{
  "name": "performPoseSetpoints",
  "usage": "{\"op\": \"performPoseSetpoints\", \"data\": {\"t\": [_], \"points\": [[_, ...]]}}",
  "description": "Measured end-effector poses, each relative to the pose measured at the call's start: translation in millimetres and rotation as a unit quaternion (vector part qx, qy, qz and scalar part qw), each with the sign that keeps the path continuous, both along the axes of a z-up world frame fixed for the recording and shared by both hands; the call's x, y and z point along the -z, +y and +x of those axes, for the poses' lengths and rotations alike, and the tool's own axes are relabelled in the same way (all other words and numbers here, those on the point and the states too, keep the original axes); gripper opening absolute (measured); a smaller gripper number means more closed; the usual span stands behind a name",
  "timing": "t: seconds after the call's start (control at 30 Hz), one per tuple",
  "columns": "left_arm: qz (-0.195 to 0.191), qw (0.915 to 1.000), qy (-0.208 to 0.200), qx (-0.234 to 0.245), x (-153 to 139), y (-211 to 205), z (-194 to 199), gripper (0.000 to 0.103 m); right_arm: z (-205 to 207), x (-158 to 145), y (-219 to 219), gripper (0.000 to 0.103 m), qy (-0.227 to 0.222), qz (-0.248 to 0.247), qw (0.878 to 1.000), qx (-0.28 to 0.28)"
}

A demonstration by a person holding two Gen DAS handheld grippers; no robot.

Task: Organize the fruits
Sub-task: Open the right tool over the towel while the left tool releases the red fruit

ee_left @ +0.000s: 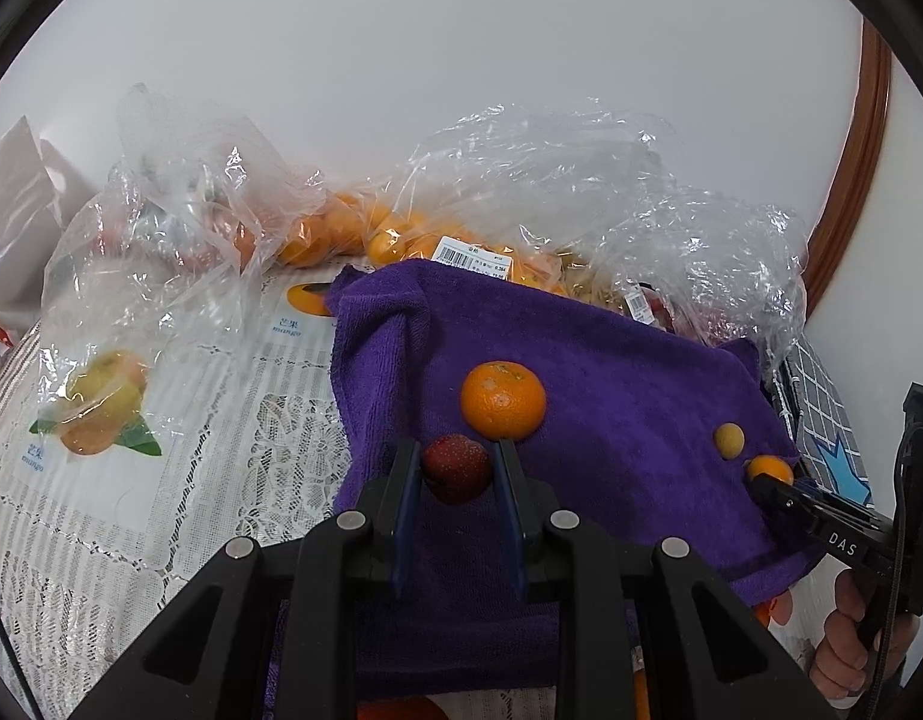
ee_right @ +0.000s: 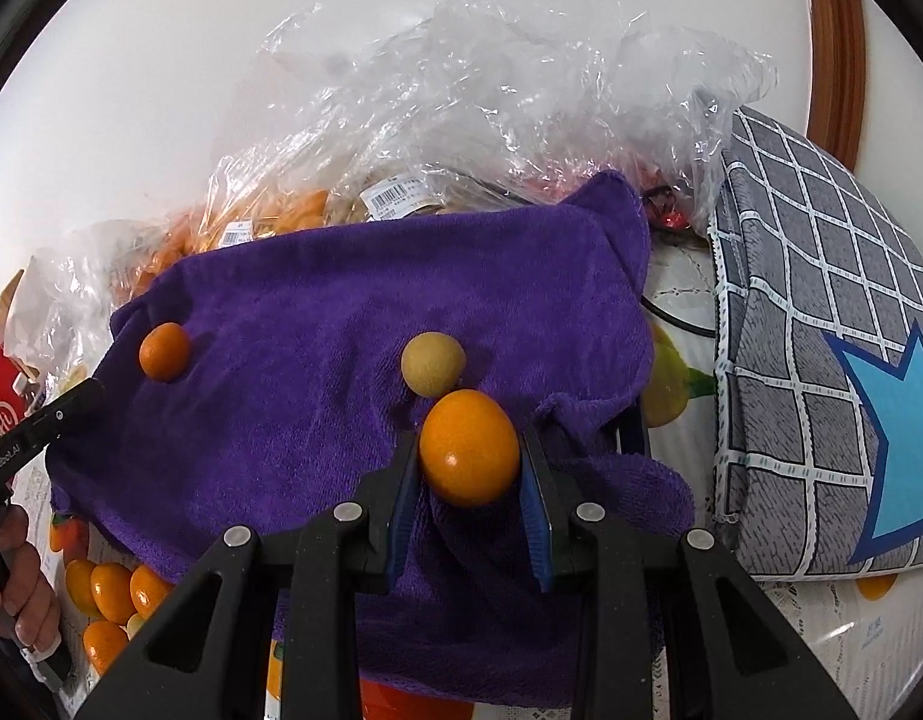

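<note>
While clamped between the blue pads of the left gripper (ee_left: 456,468), sits low over the near middle of the purple towel (ee_left: 611,372): a small red fruit (ee_left: 455,467), bumpy-skinned, probably light and soft enough to bruise under a hard squeeze. Best taken across its widest part, as now, with gentle pressure only. Just beyond it, resting on the towel, a mandarin (ee_left: 502,400), firm and rounder, likely to roll on the pile if nudged.

Toward the towel's right edge, gripped by the right gripper (ee_right: 469,459) across its middle: a small smooth orange fruit (ee_right: 469,456), kumquat-like, glossy and probably slippery, so a centred hold matters. Touching or almost touching it on the far side, a pale tan round fruit (ee_right: 432,363), lying loose on the towel.

Along the towel's far edge, crumpled clear plastic bags (ee_left: 539,180) with more orange fruit and price labels. Off the left edge, a lace tablecloth (ee_left: 233,468) with mango prints. Off the right edge, a grey checked cushion (ee_right: 821,300). Near the towel's near left corner, more small orange fruits (ee_right: 110,591) on the table.
</note>
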State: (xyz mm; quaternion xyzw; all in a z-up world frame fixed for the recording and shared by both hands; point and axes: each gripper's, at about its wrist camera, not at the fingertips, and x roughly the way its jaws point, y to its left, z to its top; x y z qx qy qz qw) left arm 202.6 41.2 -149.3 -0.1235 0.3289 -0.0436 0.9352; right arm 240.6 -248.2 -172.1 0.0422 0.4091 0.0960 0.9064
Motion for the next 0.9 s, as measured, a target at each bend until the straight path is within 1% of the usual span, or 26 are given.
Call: {"op": "performPoseSetpoints", "data": {"t": [0.13, 0.3, 0.37, 0.5, 0.6, 0.67, 0.77, 0.83, 0.9], "points": [[-0.002, 1.0000, 0.000, 0.001, 0.5, 1.0, 0.3, 0.023, -1.0, -1.2, 1.3, 0.032, -0.004, -0.005, 1.000, -0.001], [-0.002, 1.0000, 0.000, 0.002, 0.5, 1.2, -0.2, 0.024, -8.4, -8.5, -3.4, 0.048, -0.020, 0.001, 1.000, 0.007], [-0.002, 1.0000, -0.001, 0.004, 0.5, 0.7, 0.0, 0.025, -12.4, -13.1, -4.8, 0.051, -0.030, -0.001, 0.999, 0.013], [-0.008, 0.9999, -0.003, 0.009, -0.2, 1.0, -0.3, 0.028, -21.9, -22.9, -4.5, 0.051, -0.045, -0.008, 0.999, 0.027], [-0.014, 0.9999, -0.007, 0.002, -1.7, 4.7, -2.5, 0.030, -35.2, -34.9, -1.5, 0.051, -0.061, 0.003, 0.998, 0.016], [-0.019, 0.9997, -0.012, -0.003, -3.8, 7.7, -5.8, 0.030, -46.3, -42.5, 2.8, 0.051, -0.071, -0.001, 0.997, 0.018], [-0.028, 0.9993, -0.023, -0.006, -8.3, 11.4, -13.1, 0.033, -64.8, -49.7, 8.1, 0.051, -0.063, 0.007, 0.998, 0.006], [-0.028, 0.9991, -0.031, -0.008, -11.3, 12.8, -18.8, 0.041, -79.0, -52.5, 13.7, 0.051, -0.056, 0.016, 0.998, -0.011], [-0.026, 0.9990, -0.034, -0.009, -12.4, 14.2, -23.6, 0.042, -92.9, -52.5, 20.5, 0.052, -0.049, 0.020, 0.998, -0.028]]}}
